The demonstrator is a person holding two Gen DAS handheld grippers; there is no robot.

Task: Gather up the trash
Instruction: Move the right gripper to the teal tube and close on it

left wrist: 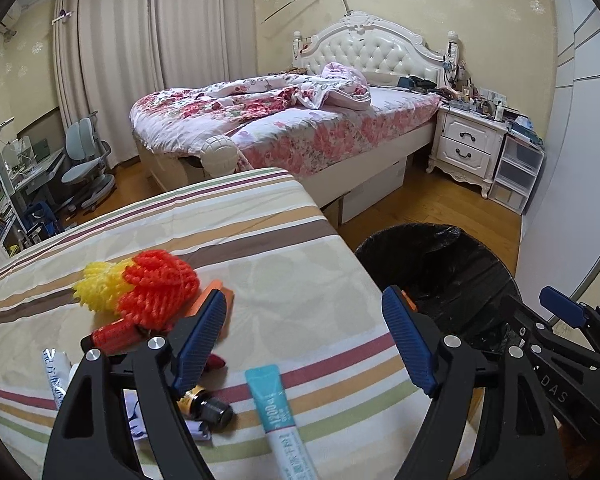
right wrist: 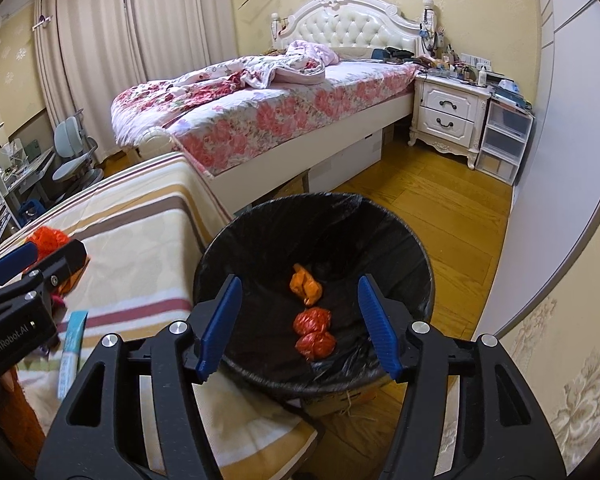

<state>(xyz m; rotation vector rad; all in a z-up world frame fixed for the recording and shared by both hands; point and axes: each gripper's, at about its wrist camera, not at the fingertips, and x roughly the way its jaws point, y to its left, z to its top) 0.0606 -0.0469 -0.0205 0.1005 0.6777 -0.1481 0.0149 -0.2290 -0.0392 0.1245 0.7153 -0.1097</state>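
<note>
My left gripper (left wrist: 305, 295) hangs open over the striped cloth (left wrist: 260, 240), nothing between its jaws. Trash lies under and beside it: a yellow foam net (left wrist: 96, 286), an orange foam net (left wrist: 156, 288), a red tube (left wrist: 114, 334), a small dark bottle (left wrist: 208, 406), a teal sachet (left wrist: 276, 404) and a white wrapper (left wrist: 54, 372). My right gripper (right wrist: 300, 280) stands open and empty above the black-lined bin (right wrist: 260, 240). In the bin lie a crumpled orange bag (right wrist: 306, 284) and red crumpled wrappers (right wrist: 314, 330). The bin (left wrist: 460, 272) sits just right of the cloth's edge.
A large bed with a floral cover (right wrist: 260, 116) stands beyond the striped cloth. A white nightstand (right wrist: 448, 116) and plastic drawers (right wrist: 504, 140) are at the back right, a desk chair (left wrist: 84, 160) at the left. Wooden floor (right wrist: 440, 208) surrounds the bin; a pale wall (right wrist: 560, 160) curves along the right.
</note>
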